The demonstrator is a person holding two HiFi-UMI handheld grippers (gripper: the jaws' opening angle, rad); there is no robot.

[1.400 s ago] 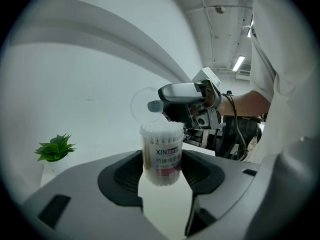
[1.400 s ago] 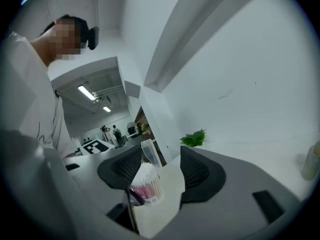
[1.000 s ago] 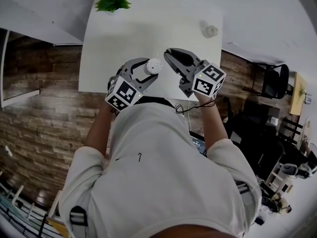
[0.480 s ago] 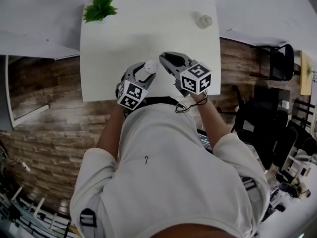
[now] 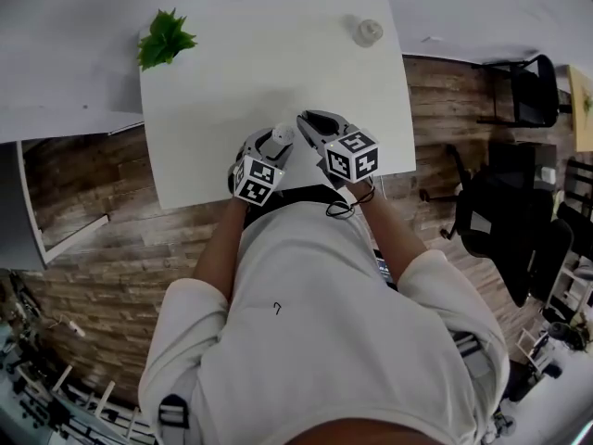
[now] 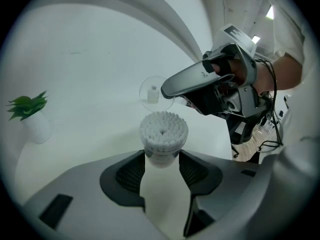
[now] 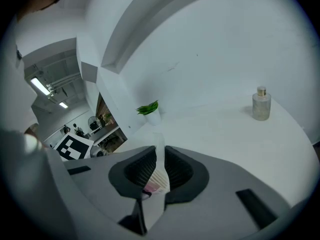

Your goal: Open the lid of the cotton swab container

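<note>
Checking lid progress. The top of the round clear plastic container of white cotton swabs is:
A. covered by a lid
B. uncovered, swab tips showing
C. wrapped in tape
B: the round clear plastic container of white cotton swabs shows bare swab tips, with nothing over them.

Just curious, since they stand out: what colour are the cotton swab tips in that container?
The cotton swab tips are white, clearest in the left gripper view.
</note>
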